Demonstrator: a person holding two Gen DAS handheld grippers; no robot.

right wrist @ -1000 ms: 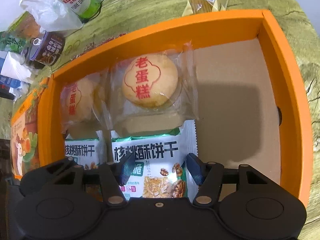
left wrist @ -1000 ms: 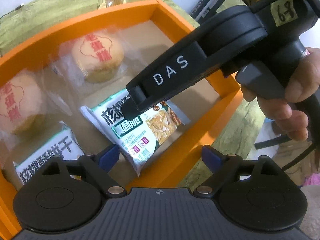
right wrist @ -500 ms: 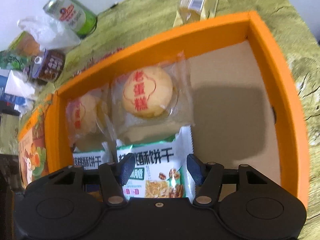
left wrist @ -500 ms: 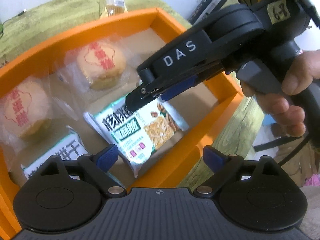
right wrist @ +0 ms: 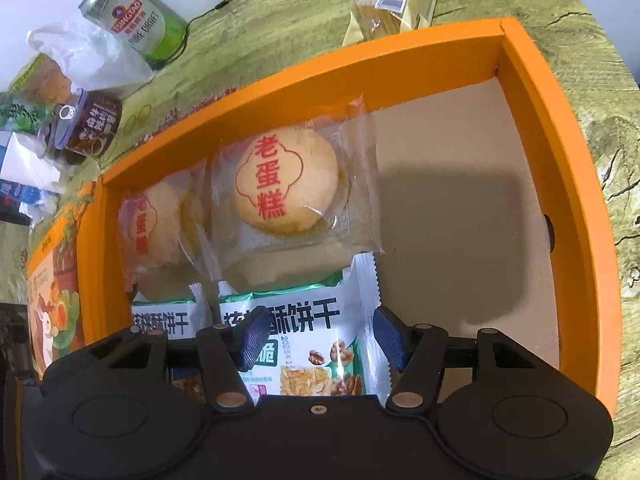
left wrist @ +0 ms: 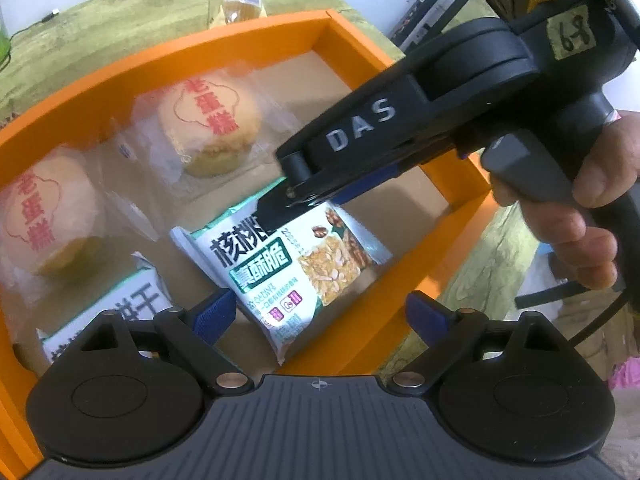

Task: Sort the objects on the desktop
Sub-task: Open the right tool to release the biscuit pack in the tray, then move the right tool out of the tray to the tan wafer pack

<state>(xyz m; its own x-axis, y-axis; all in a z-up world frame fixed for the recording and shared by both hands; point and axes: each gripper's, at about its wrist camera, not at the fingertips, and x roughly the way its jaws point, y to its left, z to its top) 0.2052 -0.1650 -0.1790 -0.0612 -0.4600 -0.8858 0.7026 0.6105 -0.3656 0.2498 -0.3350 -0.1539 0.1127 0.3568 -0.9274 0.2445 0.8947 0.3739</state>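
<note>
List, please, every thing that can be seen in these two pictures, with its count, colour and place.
box: one, orange, on the table
round cakes: two, pale yellow with red print, clear wrappers, far side of the box
biscuit packets: two, white and green, near side of the box
cracker packet: one, yellow, beyond the box
beer can: one, green, far left
plastic bag: one, clear, beside the beer can
small can: one, dark brown, left of the box
table: one, mottled green
left gripper: black, jaws open, above the box
right gripper: black, jaws partly apart at one biscuit packet, grip unclear
hand: one, holding the right gripper
</note>
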